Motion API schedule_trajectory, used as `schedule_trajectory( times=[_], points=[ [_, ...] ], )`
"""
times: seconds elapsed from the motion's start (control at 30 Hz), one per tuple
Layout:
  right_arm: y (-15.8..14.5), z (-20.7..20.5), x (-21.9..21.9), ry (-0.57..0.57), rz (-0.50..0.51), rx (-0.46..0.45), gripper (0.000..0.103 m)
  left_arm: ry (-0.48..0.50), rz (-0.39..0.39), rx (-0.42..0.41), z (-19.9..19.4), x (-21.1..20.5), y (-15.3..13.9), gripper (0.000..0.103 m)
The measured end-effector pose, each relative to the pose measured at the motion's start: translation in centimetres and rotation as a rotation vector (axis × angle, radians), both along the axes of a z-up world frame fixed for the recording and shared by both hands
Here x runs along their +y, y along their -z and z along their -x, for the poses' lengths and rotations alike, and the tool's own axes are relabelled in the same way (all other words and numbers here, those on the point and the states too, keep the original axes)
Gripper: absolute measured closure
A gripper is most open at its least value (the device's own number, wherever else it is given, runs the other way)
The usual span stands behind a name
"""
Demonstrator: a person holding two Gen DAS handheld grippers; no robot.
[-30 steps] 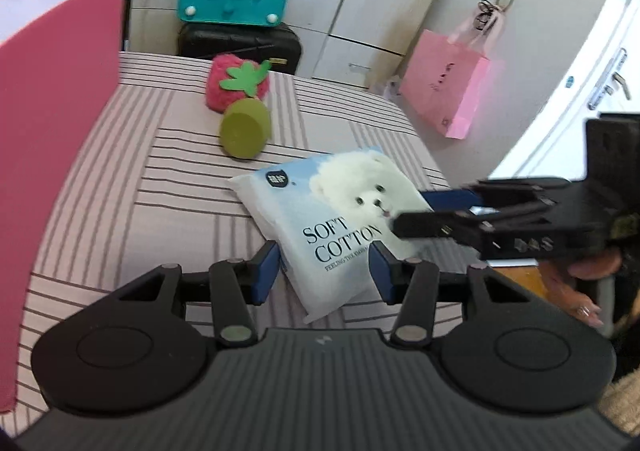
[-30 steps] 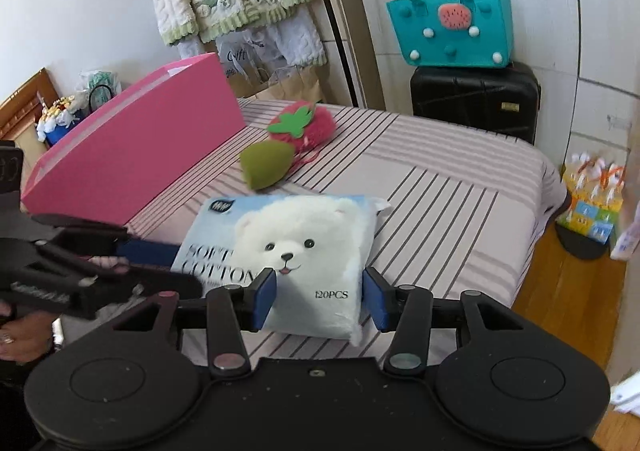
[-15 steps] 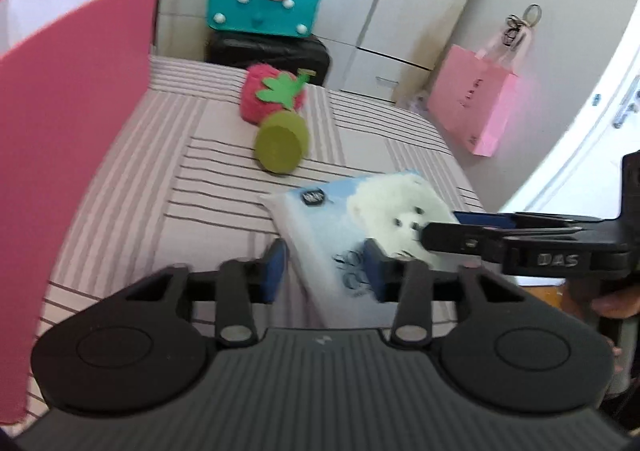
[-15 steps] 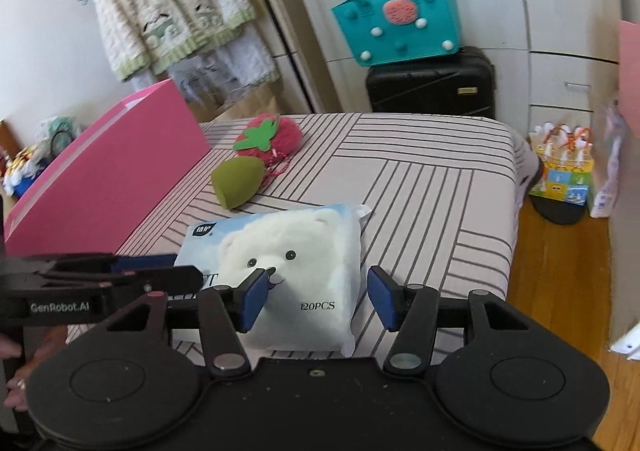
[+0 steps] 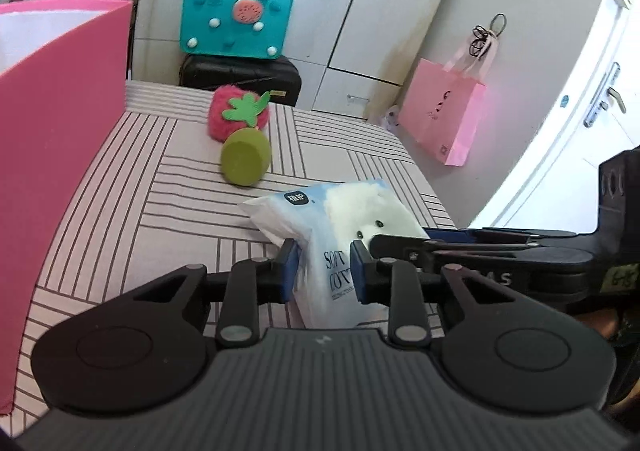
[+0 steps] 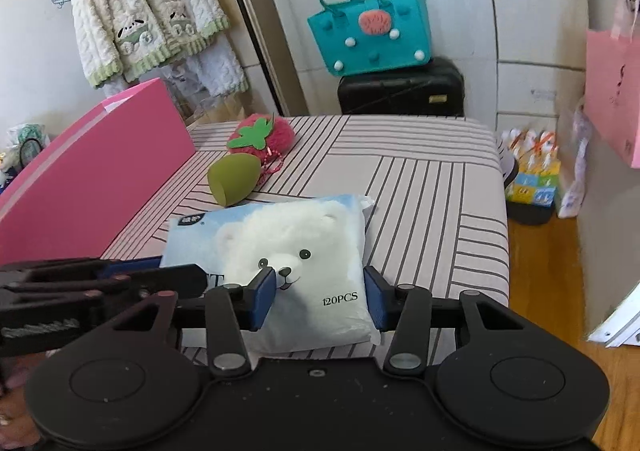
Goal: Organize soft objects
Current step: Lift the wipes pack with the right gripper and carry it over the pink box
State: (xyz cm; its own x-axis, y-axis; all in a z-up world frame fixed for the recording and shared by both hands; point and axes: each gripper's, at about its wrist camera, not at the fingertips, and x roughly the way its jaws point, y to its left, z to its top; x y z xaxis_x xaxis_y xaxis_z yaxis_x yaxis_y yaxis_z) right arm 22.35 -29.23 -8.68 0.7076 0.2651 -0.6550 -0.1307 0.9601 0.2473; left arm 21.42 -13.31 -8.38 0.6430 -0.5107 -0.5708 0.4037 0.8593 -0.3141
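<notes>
both tongs have closed on the tissue pack (image 6: pixel 296 251), green sponge (image 5: pixel 245 162) just beyond.

Pale-blue tissue pack (image 6: pixel 288 251) w/ white bear, green sponge (image 5: pixel 245 161), pink box (image 5: pixel 60 131)

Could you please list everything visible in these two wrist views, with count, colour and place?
Tissue pack: one, blue and white with a bear, near edge of the bed.
Makeup sponge: one, olive green, behind the pack.
Strawberry plush: one, pink with a green leaf, behind the sponge.
Box: one, pink, left side of the bed.
Bed cover: one, pale with dark stripes.
Felt tote: one, teal, on the suitcase.
Suitcase: one, black, beyond the bed.
Paper bag: one, pink, hanging on the wardrobe.
Cardigan: one, cream and green, hanging on the wall.
Left gripper: black, blue pads, shut on the pack's corner.
Right gripper: black, blue pads, pinching the pack's near edge.
</notes>
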Motion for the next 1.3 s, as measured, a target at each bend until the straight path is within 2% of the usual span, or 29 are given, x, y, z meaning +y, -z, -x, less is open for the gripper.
schedule_trajectory(
  times=[0.17,0.37,0.63,0.7,0.83,0.97,1.17,1.3],
  points=[
    [0.3,0.8,0.0,0.036,-0.032,-0.014,0.049,0.006,0.017,0.018,0.0,0.5,0.1,0.076],
    [0.0,1.5,0.1,0.076,-0.065,0.009,0.046,0.073,-0.019,0.055,0.2,0.6,-0.3,0.076],
    [-0.8,1.8,1.3,0.073,-0.029,0.050,0.045,0.110,-0.015,0.078,0.4,1.6,-0.6,0.076],
    [-1.1,2.1,1.7,0.069,-0.020,0.054,0.043,0.118,0.011,0.102,0.4,2.1,-0.9,0.076],
    [-1.9,3.0,2.4,0.065,0.006,0.060,0.042,0.142,0.040,0.108,0.8,3.1,-1.9,0.076],
    [-3.0,3.9,2.6,0.050,-0.034,0.070,0.040,0.166,0.048,0.097,1.6,4.0,-3.1,0.076],
    [-4.8,5.3,3.8,0.016,-0.032,0.081,0.035,0.220,0.021,0.117,2.4,5.3,-5.1,0.076],
    [-6.4,6.2,5.1,-0.030,0.006,0.084,0.033,0.264,0.028,0.137,2.8,6.4,-6.6,0.076]
  ],
)
